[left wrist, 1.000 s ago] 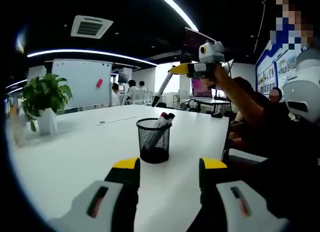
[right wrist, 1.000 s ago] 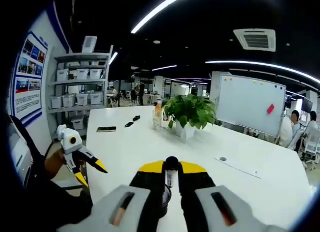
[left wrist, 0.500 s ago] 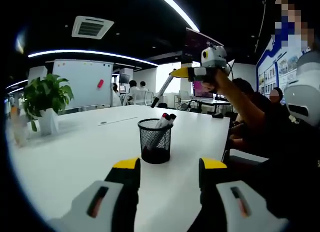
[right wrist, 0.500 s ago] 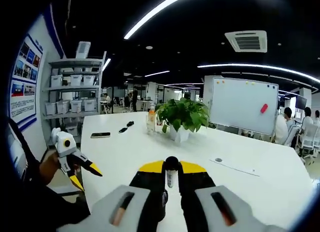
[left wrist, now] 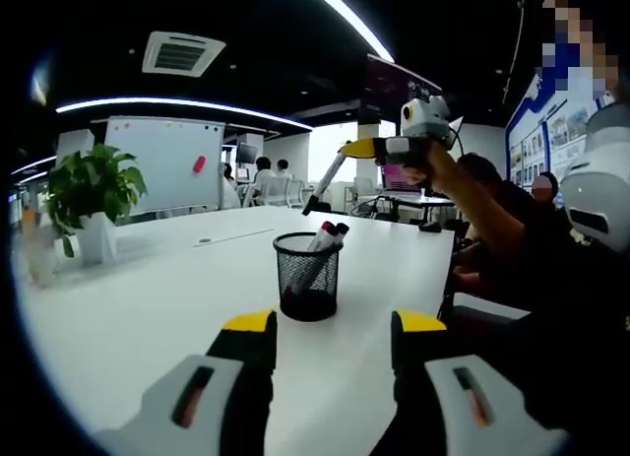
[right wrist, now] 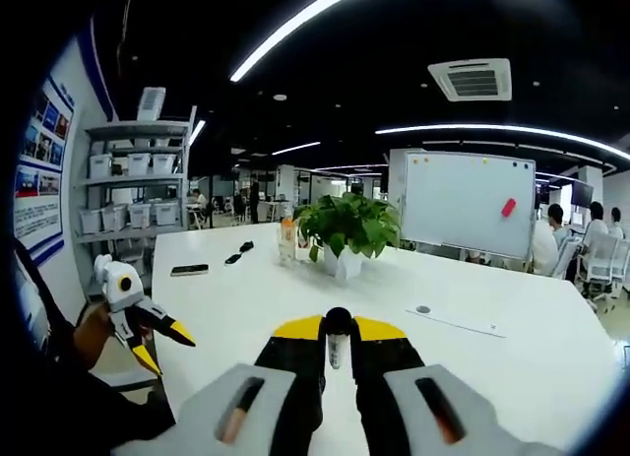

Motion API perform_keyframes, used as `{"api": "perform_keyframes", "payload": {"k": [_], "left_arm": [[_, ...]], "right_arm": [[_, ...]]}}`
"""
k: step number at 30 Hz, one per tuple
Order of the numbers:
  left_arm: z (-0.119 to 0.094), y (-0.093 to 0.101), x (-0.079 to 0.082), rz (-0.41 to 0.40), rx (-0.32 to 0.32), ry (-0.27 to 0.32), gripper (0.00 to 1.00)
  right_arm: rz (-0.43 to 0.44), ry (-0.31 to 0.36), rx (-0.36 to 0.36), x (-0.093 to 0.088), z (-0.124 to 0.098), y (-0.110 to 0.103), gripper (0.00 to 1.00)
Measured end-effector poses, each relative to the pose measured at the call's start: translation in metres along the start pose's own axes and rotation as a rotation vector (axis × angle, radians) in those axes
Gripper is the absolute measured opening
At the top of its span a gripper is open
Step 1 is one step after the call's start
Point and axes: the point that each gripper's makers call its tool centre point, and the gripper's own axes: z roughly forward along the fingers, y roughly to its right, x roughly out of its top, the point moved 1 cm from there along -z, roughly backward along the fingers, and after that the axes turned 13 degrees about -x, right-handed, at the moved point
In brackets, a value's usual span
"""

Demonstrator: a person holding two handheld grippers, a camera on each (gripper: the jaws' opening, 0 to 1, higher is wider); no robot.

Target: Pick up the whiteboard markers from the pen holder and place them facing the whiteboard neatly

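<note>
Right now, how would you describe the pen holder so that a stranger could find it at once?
Look at the large white table. Near its edge closest to the person stands the pen holder, a round black mesh cup with markers leaning in it. The potted plant farther off is green in a white pot, so the cup is the dark mesh thing.

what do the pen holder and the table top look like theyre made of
The pen holder looks like black wire mesh, probably metal: the markers inside show through its fine grid wall. The table top looks like a smooth white laminate or coated board with a slight sheen, since it carries soft reflections; what lies beneath the surface cannot be told.
</note>
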Motion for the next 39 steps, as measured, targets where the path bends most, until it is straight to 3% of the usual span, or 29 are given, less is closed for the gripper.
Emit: {"api": "perform_keyframes", "payload": {"k": [10, 16, 27, 39], "left_arm": [[0.0, -0.001, -0.002, -0.004, 0.003, -0.004, 0.48], [0.001, -0.001, -0.003, -0.009, 0.003, -0.005, 0.48], [0.0, -0.001, -0.004, -0.009, 0.007, -0.007, 0.47], [0.0, -0.001, -0.005, -0.012, 0.008, -0.007, 0.47]], "right_arm": [[0.027, 0.02, -0.029, 0.002, -0.004, 0.008, 0.13], [0.011, 0.023, -0.082, -0.003, -0.006, 0.016, 0.13], [0.036, 0.031, -0.116, -0.015, -0.008, 0.023, 0.13], [0.015, 0.076, -0.204, -0.011, -0.017, 0.033, 0.13]]}}
